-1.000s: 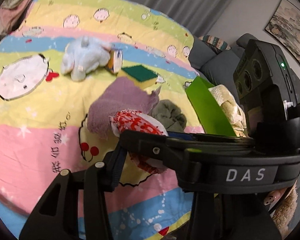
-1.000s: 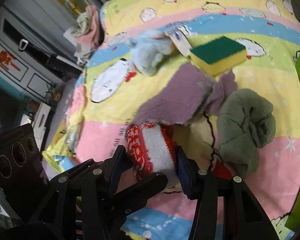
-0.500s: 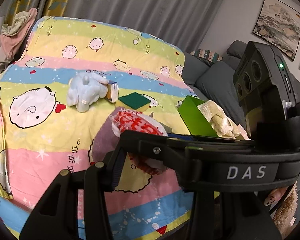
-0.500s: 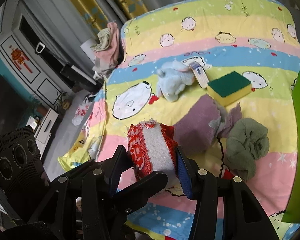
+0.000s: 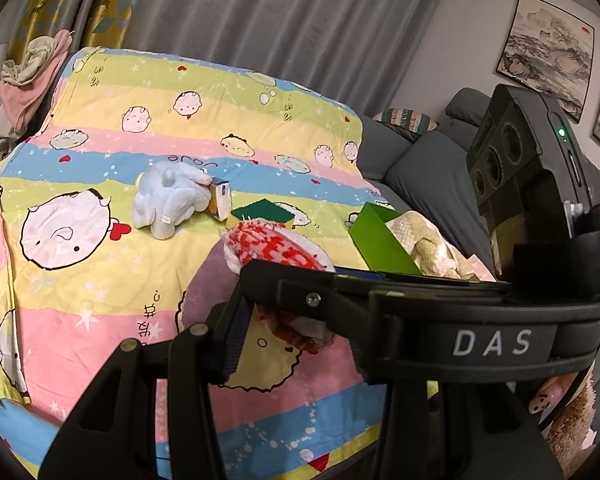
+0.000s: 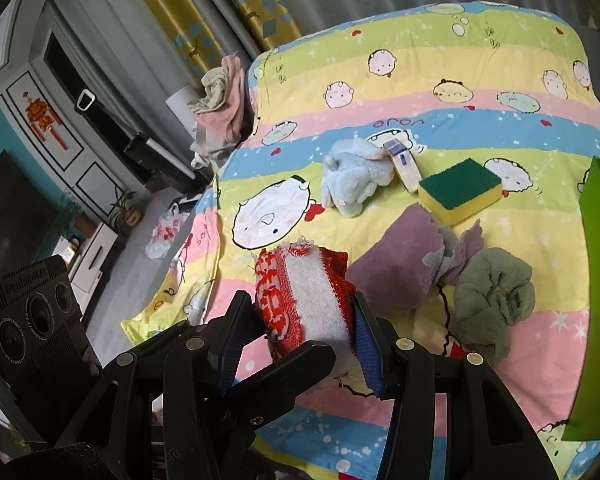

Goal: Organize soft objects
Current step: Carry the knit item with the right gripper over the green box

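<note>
My right gripper (image 6: 308, 312) is shut on a red and white knitted cloth (image 6: 300, 292) and holds it above the striped cartoon blanket (image 6: 420, 60). The same cloth (image 5: 276, 252) shows in the left wrist view, with the right gripper's body crossing in front. My left gripper (image 5: 292, 320) shows one finger (image 5: 228, 340) beside the cloth; its other finger is hidden. On the blanket lie a purple towel (image 6: 396, 256), a grey-green cloth (image 6: 496, 300), a pale blue plush toy (image 6: 356, 180) and a green and yellow sponge (image 6: 460, 188). A green bin (image 5: 380, 244) holds a cream cloth (image 5: 424, 240).
A small box (image 6: 400, 160) leans against the plush toy. A pile of pink and beige clothes (image 6: 220, 100) sits at the blanket's far left corner. A grey sofa (image 5: 420, 152) stands behind the bin. A cabinet and floor lie to the left.
Both grippers have risen and pulled back from the blanket with the red and white cloth held in the right one. The objects on the blanket look smaller and farther.
</note>
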The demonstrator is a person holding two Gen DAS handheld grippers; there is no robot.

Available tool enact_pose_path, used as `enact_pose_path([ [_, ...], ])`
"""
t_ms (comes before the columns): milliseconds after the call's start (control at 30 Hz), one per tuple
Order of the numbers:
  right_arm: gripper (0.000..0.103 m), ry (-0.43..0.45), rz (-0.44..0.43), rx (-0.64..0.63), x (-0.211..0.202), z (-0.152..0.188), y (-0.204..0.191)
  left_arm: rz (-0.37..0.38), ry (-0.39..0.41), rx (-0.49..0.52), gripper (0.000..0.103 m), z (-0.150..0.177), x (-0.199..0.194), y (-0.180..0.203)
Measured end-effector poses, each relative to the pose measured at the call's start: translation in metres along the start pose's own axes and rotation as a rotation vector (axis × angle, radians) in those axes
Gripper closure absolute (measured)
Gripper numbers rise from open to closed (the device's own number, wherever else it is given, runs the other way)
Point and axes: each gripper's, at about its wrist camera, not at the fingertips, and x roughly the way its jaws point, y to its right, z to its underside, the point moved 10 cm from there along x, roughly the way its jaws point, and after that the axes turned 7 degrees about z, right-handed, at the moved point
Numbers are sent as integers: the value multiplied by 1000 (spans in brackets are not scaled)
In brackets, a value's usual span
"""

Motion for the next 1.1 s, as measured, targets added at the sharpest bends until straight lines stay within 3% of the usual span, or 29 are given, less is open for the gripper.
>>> enact_pose_path([
  [333, 50, 53, 38, -11, -18, -2, 2, 9, 55, 49, 61, -8, -3, 19],
  [667, 50, 171, 74, 29, -57, -17, 24, 45, 70, 153, 61, -28, 15, 62],
  [1100, 50, 278, 188, 242, -112, -31, 129, 182, -39, 254, 61, -36, 97, 141],
])
